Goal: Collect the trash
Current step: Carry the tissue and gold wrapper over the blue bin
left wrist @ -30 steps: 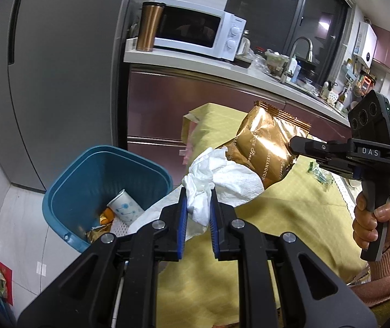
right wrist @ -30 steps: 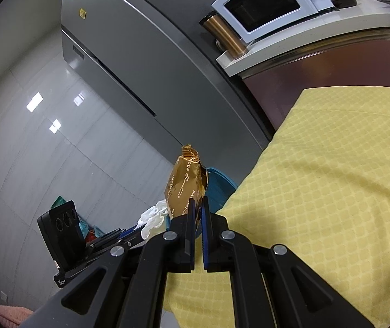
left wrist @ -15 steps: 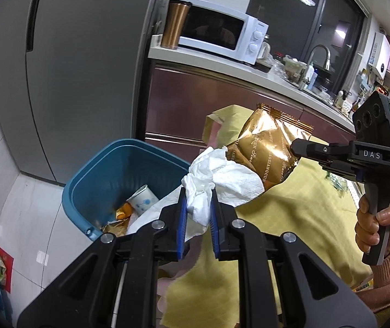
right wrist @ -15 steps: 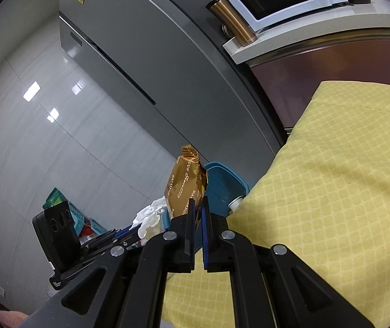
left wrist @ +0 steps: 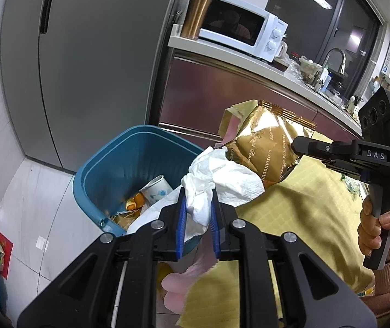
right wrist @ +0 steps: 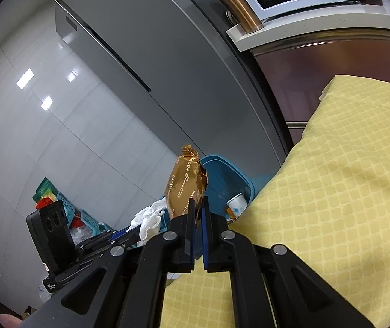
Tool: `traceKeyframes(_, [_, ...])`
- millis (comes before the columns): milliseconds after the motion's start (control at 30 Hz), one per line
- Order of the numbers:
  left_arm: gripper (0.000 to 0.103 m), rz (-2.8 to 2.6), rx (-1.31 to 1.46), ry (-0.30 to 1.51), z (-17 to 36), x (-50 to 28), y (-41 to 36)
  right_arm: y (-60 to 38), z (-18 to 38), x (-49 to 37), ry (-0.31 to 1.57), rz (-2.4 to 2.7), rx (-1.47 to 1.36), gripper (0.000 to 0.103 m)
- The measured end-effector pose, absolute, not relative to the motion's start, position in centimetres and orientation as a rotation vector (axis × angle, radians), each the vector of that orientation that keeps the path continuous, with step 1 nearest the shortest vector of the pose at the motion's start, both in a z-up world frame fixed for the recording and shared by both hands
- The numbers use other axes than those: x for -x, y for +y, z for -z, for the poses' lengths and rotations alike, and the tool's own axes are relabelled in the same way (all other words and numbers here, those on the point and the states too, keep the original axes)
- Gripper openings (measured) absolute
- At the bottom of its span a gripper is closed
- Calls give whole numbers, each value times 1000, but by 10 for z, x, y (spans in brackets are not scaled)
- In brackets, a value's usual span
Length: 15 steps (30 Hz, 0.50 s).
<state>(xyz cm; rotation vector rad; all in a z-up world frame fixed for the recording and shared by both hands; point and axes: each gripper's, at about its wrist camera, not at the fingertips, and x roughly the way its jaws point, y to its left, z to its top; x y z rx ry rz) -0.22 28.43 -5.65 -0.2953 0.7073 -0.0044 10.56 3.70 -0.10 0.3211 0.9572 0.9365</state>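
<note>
Yellow tablecloth (right wrist: 345, 191) spreads right of both grippers. Left gripper (left wrist: 197, 218) pinches a crumpled white tissue (left wrist: 216, 180) beside the blue bin (left wrist: 107, 169) ahead-left; right gripper (right wrist: 198, 213) clamps a gold snack bag (right wrist: 185, 186).

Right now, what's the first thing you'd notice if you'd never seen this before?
A shiny gold snack bag pinched in the right gripper, held up over the yellow tablecloth. Beside it, the left gripper squeezes a crumpled white tissue just above the blue trash bin, which already holds a paper cup.
</note>
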Motion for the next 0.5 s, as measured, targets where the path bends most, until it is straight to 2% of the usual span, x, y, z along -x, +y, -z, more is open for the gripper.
traceKeyframes(500, [16, -41, 339, 744, 78, -11, 295, 64, 18, -117, 997, -893, -261, 3])
